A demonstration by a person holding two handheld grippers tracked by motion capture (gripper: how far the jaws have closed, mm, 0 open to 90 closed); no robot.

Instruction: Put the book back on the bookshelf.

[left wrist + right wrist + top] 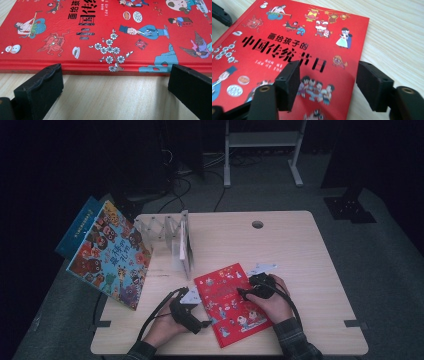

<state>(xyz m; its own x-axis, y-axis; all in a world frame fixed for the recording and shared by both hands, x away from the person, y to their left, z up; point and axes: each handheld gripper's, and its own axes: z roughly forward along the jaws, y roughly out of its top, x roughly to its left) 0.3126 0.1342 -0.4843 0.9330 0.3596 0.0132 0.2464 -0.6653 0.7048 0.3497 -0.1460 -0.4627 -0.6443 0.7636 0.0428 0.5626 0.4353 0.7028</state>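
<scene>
The red book point(231, 303) lies flat, cover up, on the counter point(300, 250), near the front edge and just in front of the white folding rack point(170, 235). It appears to be a hardback: stiff boards, a rounded spine, a glossy cover likely to slip under hard pads. Judged moderately heavy for its size and not fragile, though corners and cover could scuff.

The left tool point(196, 312) sits at the book's left side. In the left gripper view its jaws stand wide apart, level with the spine edge point(110, 68), pressing on nothing: released. The right tool point(250, 292) rests over the book's right half. In the right gripper view its jaws hover above the cover point(294, 52), partly spread, with no board between them: also released.

Best hold, in my judgement: pinch across the thickness at the spine or the free long edge, after tipping one edge off the counter, since a flat book offers no purchase from above. A one-sided grip risks the cover swinging open.

Surroundings, relative to the red book: the rack stands behind it. A large picture book point(111, 255) leans at the rack's left end, with a blue book point(75, 227) behind that. The round hole point(257, 224) in the counter lies well behind and right. Nothing lies between the red book and the rack's slots.
</scene>
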